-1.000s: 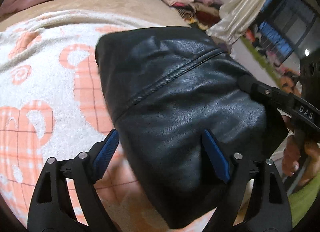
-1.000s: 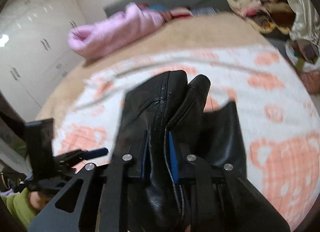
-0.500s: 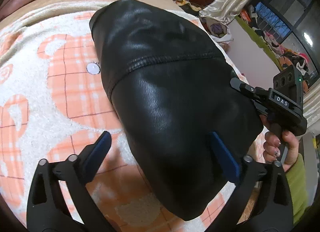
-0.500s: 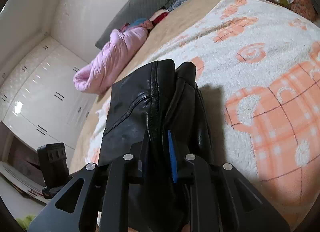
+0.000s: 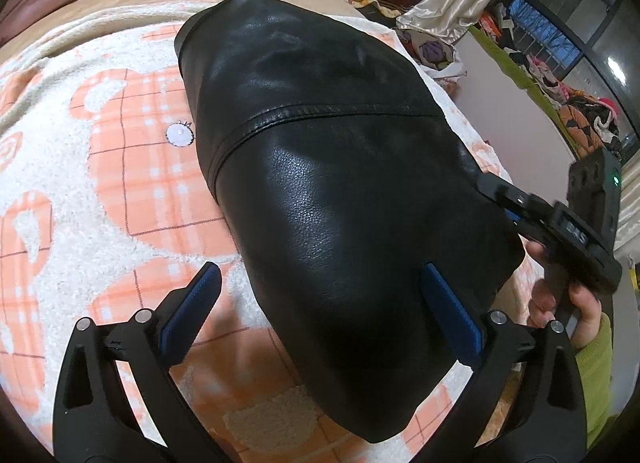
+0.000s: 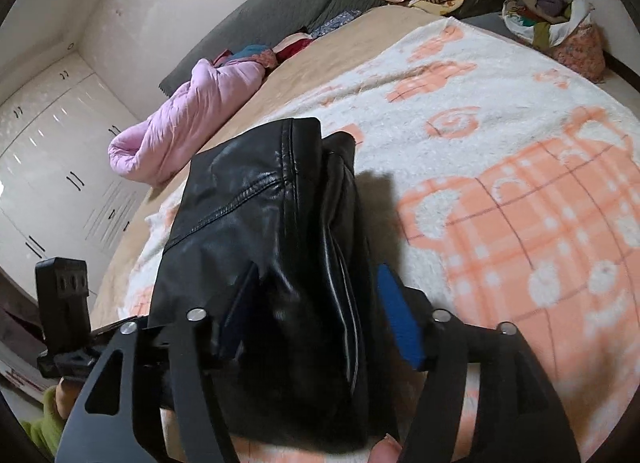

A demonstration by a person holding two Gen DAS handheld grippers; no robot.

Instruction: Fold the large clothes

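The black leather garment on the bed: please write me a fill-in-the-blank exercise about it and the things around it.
1. The folded black leather garment lies on a white blanket with ____ checked patterns.
2. The left gripper stands wide ____.
3. The bundled quilt behind is ____.
4. The right gripper has jaws opening, with the ____ between them.

Missing words: orange; open; pink; garment

White wardrobe (image 6: pixel 60 167) along wall; dark window (image 5: pixel 576 23) opposite; grey headboard (image 6: pixel 288 3) behind bed.
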